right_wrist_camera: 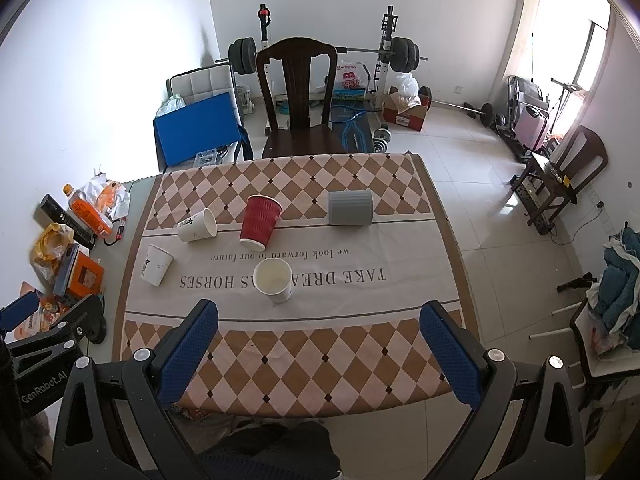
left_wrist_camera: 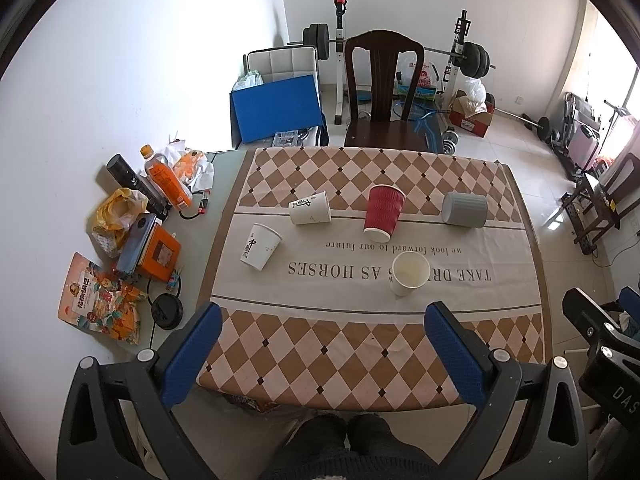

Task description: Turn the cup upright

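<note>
Red ribbed paper cup [left_wrist_camera: 383, 213] stands rim-down, tilted; beside it a white paper cup [left_wrist_camera: 310, 208] lies sideways. Left gripper [left_wrist_camera: 322, 354] and right gripper [right_wrist_camera: 320, 354] gape, holding nothing.

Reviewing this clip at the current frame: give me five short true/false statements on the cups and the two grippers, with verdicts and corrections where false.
1. Five cups are on the tablecloth. True.
2. The red cup lies on its side. False: it stands on its narrow base, wide end up.
3. The white cup nearest the camera shows its open mouth. True.
4. The left gripper is shut on a cup. False: its jaws are wide apart, holding nothing, short of every cup.
5. The grey cup sits left of the red cup. False: it is to the right of it.

The right gripper is open as well.
</note>
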